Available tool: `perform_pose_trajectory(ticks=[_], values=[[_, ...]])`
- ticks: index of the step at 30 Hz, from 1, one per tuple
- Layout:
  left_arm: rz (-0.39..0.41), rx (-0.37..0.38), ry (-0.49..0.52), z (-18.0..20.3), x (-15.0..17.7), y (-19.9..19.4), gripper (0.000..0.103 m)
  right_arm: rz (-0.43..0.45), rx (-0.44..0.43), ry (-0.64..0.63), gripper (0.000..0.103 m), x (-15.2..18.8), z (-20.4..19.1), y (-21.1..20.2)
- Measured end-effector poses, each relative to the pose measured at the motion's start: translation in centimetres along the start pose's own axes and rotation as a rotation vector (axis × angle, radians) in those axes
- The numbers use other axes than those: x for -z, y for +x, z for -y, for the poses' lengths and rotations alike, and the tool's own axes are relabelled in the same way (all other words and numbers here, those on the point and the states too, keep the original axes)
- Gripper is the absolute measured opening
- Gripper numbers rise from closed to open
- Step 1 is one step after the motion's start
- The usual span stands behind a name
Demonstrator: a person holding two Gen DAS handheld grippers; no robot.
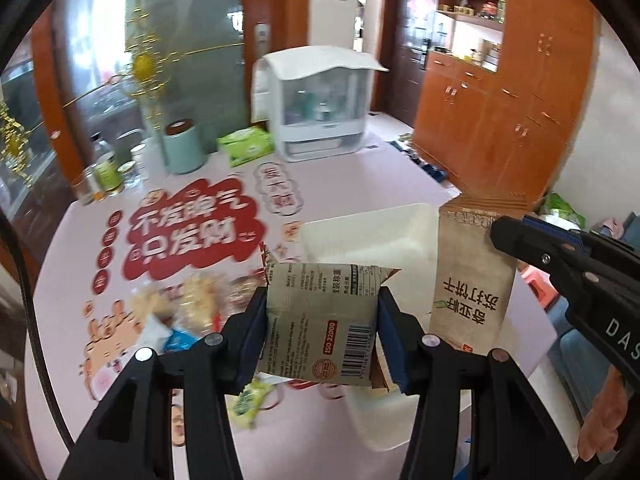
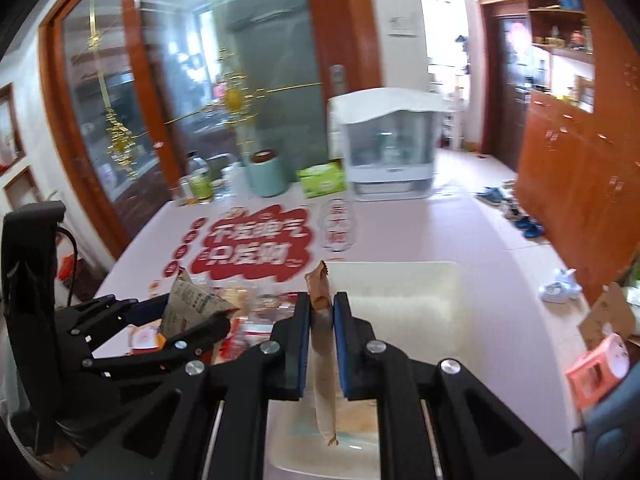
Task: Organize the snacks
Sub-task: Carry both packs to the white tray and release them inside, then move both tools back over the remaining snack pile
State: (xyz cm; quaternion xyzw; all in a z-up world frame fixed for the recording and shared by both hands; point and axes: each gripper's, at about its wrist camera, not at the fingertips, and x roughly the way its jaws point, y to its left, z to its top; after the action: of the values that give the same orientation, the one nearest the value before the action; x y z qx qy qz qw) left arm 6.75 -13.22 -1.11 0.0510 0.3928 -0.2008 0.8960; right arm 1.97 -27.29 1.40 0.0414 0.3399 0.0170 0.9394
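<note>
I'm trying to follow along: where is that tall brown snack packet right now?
The tall brown snack packet is pinched edge-on in the right hand-held gripper, held above the white bin. In the left wrist view it hangs right of the barcode packet.

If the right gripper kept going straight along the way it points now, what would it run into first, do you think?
Most likely the white bin: it lies directly beyond the right gripper, which is shut on a thin brown snack packet held edge-on. Depth is hard to judge through the fisheye, so it might instead pass over the bin's far rim.

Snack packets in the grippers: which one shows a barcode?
The grey-green packet in the left gripper; the brown packet in the right gripper shows none.
</note>
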Motion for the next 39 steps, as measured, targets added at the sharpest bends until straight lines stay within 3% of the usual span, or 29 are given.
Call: perform_pose_trajectory(ticks=[8,13,14,15,17,18,21,22,30,39], values=[[-0.038,0.031,0.049,5.4,-0.9,2.6,0.050,-0.037,0.107,0.053,0.012,1.0,5.1,0.3],[-0.054,0.011,0.054,7.0,-0.9,3.6,0.054,-0.076,0.120,0.064,0.012,1.6,6.3,0.9],[-0.062,0.000,0.050,7.1,-0.9,3.9,0.061,-0.086,0.117,0.066,0.013,1.7,6.3,1.0],[-0.066,-0.007,0.049,7.1,-0.7,4.0,0.078,-0.095,0.112,0.076,0.013,1.8,6.5,1.2],[-0.063,-0.036,0.042,7.1,-0.4,4.0,0.098,-0.097,0.106,0.081,0.016,2.0,6.6,1.2],[-0.057,-0.046,0.037,7.0,-0.3,4.0,0.101,-0.093,0.112,0.078,0.024,2.1,6.5,1.1],[-0.061,-0.071,0.026,6.6,0.2,3.8,0.101,-0.064,0.136,0.062,0.051,2.1,6.2,0.7],[-0.067,-0.078,0.020,6.4,0.2,3.8,0.101,-0.055,0.139,0.053,0.052,2.1,6.0,0.6],[-0.061,-0.111,-0.089,3.5,0.1,2.3,0.101,-0.056,0.107,0.036,0.053,1.6,5.0,0.6],[0.002,-0.182,-0.065,3.1,-0.1,0.3,0.101,-0.057,0.070,0.065,0.054,1.3,4.9,0.4]])
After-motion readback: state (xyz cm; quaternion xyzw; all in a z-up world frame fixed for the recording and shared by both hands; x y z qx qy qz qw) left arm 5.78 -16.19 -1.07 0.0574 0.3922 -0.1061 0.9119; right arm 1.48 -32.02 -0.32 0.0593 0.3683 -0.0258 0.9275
